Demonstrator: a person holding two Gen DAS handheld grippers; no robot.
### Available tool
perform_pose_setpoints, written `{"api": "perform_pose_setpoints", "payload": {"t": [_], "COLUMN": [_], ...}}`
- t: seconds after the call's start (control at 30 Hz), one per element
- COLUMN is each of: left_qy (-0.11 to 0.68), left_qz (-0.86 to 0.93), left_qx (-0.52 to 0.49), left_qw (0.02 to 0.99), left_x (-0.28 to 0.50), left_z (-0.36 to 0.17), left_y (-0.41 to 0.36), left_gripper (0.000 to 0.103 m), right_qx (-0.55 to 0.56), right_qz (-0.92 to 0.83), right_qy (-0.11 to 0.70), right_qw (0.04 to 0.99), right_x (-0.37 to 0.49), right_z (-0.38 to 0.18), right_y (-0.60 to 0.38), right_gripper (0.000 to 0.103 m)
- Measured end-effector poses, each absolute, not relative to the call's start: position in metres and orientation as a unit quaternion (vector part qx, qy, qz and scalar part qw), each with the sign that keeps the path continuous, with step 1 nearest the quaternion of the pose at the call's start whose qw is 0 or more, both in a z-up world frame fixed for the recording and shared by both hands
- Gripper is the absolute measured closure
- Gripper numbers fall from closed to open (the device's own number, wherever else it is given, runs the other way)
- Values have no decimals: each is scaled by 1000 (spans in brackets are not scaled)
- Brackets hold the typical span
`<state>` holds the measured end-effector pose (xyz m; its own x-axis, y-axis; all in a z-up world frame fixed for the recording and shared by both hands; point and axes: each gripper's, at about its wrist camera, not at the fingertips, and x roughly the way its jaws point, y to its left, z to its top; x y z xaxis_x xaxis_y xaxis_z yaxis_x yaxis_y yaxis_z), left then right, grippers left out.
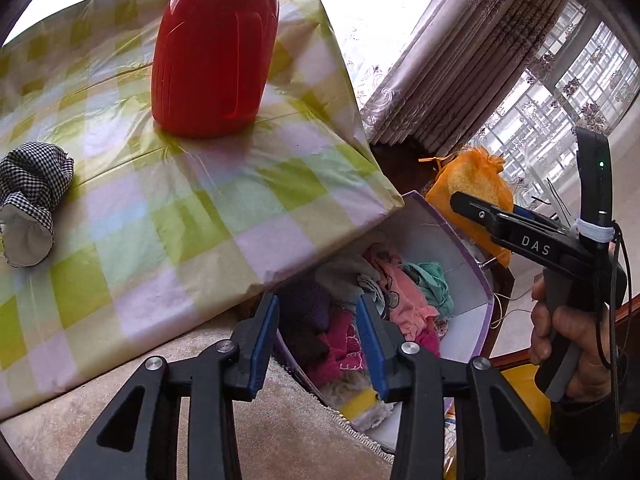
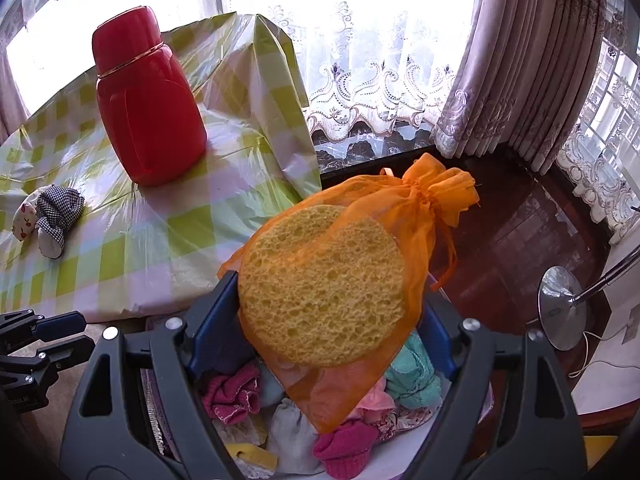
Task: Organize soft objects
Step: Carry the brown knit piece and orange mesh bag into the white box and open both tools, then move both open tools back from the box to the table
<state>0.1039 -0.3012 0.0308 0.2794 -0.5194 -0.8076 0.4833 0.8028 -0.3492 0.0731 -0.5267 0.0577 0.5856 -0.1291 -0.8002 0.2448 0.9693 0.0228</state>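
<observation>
My left gripper (image 1: 318, 304) stands open over an open white box (image 1: 452, 248) that holds several small cloths in pink, teal and grey (image 1: 404, 300). Nothing sits between its blue pads (image 1: 264, 344). My right gripper (image 2: 328, 300) is shut on an orange mesh bag (image 2: 424, 208) with round yellow sponges (image 2: 320, 284) inside, held above the same box of cloths (image 2: 352, 420). The bag (image 1: 468, 188) also shows in the left wrist view, beyond the box. A small black-and-white checked cloth toy (image 1: 32, 200) (image 2: 52, 212) lies on the table.
A tall red jar (image 1: 212, 60) (image 2: 148, 112) stands on the table's green checked plastic cover (image 1: 180, 220). A beige mat (image 1: 280, 420) lies under the box. To the right are a dark wooden surface (image 2: 520, 240), a chrome lamp base (image 2: 560, 312) and curtains (image 2: 520, 60). A hand (image 1: 568, 340) grips the right gripper's handle.
</observation>
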Motion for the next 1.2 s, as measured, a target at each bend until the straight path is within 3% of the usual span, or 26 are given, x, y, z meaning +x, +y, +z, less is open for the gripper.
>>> {"api": "perform_pose_setpoints", "payload": {"t": [0.3,0.57,0.83,1.2], "left_qy": [510,492,423,389], "left_qz": [-304,-283,-216,-114], "left_qx": [-38,-50,3,6], "left_qw": [804,822,880,914], "left_x": [108,110,103,110], "left_z": [31,41,67,72], "left_y": [-292,-276,-262,-219], "left_gripper": [60,43,21,20], "right_qx": [63,56,24,-44], "right_qz": [-119,-115,-77,-84], "right_qy": [460,460,435,404], "right_qw": [878,879,897,910], "right_x": [86,84,85,93], "right_z": [50,52,66,78], "right_y": [-527,-514,-469,-405], "right_gripper": [16,14,10,7]}}
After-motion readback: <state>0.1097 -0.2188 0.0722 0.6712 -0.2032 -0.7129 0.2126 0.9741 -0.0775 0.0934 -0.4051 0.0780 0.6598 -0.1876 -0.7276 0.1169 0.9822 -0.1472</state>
